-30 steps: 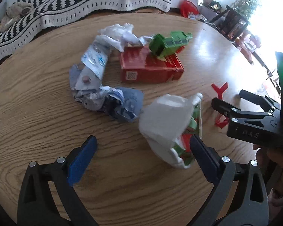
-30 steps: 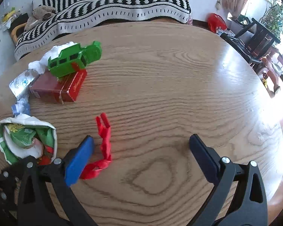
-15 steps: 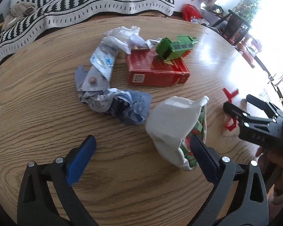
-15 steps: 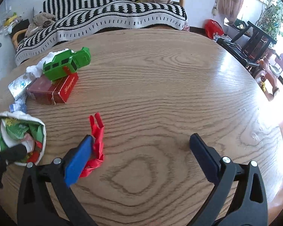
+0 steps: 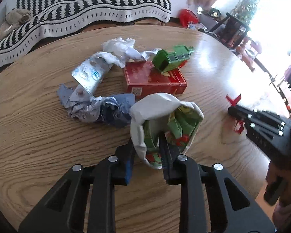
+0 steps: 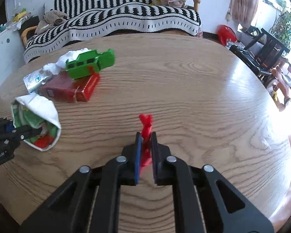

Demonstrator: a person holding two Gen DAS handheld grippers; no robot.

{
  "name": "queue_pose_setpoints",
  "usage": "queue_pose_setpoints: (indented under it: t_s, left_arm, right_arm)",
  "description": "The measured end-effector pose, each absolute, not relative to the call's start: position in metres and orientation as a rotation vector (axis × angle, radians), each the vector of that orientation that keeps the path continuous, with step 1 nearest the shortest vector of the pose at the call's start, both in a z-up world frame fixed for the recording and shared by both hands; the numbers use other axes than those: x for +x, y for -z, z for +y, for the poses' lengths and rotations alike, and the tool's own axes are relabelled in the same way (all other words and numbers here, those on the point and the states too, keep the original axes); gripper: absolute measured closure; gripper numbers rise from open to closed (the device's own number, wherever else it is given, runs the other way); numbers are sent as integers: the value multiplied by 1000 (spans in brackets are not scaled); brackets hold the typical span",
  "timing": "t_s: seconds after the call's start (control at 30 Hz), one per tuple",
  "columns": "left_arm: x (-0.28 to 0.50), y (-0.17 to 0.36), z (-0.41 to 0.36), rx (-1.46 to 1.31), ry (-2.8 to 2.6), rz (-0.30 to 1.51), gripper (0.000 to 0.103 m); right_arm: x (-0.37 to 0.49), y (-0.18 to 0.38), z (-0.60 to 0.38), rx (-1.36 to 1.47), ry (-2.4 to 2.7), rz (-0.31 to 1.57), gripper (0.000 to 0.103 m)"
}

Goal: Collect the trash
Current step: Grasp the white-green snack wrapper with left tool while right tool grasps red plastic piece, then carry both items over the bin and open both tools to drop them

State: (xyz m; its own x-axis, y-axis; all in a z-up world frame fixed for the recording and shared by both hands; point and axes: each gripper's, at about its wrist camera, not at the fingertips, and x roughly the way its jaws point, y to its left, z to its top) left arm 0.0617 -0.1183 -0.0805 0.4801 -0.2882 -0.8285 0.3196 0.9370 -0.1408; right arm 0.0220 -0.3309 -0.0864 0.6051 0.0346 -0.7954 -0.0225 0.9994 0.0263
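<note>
left gripper fingers clamped, right gripper fingers pinched

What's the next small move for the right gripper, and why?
Probably lift the red strip off the table toward the bag: the right gripper is shut on it, and the left gripper holds the bag's rim open.

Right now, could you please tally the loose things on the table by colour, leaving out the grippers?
Red: 2, the red box and the red strip.
Green: 1, the toy truck.
White: 2, the bag and the tissue.
Silver or blue: 2, the blister pack and the crumpled wrapper.
Total: 7.
</note>
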Motion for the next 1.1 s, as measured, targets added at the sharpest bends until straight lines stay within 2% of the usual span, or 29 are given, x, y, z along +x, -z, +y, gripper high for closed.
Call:
queue_pose_setpoints:
  t_s: [0.7,0.9,1.1]
  left_arm:
    - [50,60,-106,6,369,969,83]
    - [18,17,-121,6,436,861,83]
    - [-42,-7,-181,60,602,868,83]
  right_arm:
    - [-10,59,-336,125,-28,883,94]
    - [-49,26,-361,196,-33,824,94]
    - [-105,-3,-402,263,-6,774,94]
